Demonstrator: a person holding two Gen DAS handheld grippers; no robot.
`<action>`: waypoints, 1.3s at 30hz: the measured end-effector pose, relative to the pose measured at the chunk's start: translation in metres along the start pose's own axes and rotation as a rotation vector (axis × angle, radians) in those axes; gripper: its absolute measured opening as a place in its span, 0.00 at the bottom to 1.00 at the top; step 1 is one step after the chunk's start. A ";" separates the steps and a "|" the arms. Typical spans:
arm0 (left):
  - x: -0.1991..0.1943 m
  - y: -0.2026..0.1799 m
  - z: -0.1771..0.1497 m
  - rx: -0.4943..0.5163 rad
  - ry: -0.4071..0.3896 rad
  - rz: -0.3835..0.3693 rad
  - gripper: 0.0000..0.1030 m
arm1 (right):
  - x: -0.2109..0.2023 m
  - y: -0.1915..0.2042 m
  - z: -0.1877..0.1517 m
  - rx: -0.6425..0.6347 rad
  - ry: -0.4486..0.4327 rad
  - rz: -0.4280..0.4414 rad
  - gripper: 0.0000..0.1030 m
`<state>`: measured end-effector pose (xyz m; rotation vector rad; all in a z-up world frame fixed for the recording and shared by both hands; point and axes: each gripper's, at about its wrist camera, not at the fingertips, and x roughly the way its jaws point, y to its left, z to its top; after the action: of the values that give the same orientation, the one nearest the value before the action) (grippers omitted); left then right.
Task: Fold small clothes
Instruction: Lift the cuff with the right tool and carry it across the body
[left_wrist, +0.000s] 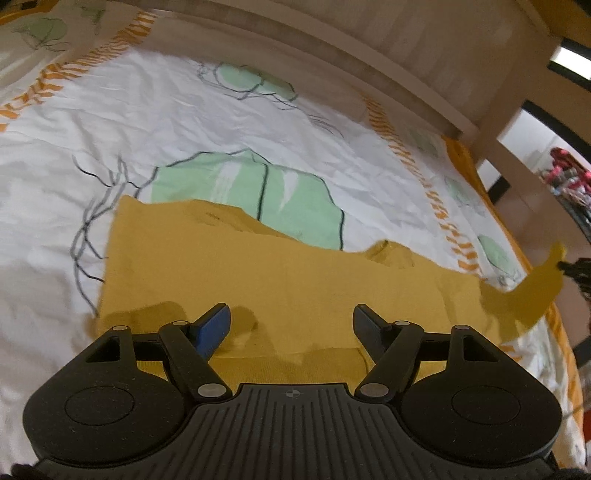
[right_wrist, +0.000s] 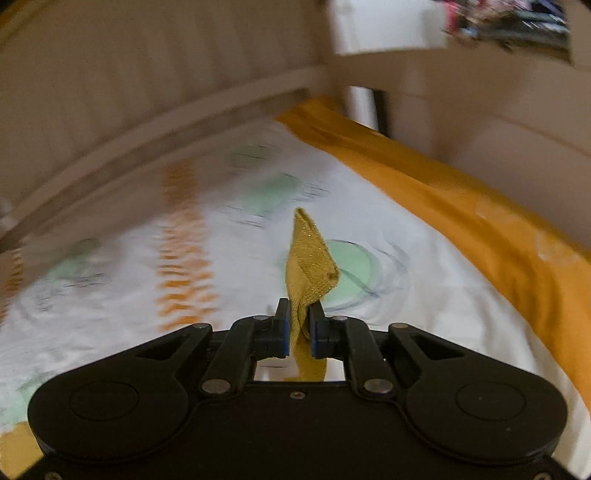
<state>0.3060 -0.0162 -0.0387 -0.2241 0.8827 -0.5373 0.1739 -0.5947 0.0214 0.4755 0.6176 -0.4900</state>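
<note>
Mid-fold on the mustard garment (left_wrist: 280, 280), spread flat on the bed sheet (left_wrist: 177, 122) just ahead of and under the left gripper (left_wrist: 291, 319), fingers wide apart and empty above it. Further right, one corner lifted off the bed, clamped between the right gripper (right_wrist: 299, 325) fingers. Next, probably: carry that corner across leftward over the flat part; open sheet ahead, headboard (left_wrist: 424, 55) beyond, bed edge close on the right.

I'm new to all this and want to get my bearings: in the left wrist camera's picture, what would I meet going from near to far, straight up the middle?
Open black left gripper → mustard-yellow knit garment → pale green leaf print on the white patterned bedsheet → beige wooden bed frame.
</note>
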 end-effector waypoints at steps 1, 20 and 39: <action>-0.002 0.001 0.001 -0.006 -0.001 0.003 0.70 | -0.007 0.012 0.002 -0.012 -0.003 0.021 0.18; -0.056 0.027 0.020 -0.059 -0.069 0.035 0.70 | -0.071 0.257 -0.053 -0.244 0.080 0.480 0.21; -0.036 0.019 0.014 -0.030 0.004 0.044 0.70 | -0.003 0.257 -0.142 -0.510 -0.033 0.036 0.86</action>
<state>0.3050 0.0185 -0.0137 -0.2304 0.8980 -0.4835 0.2554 -0.3137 -0.0092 -0.0050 0.6735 -0.2888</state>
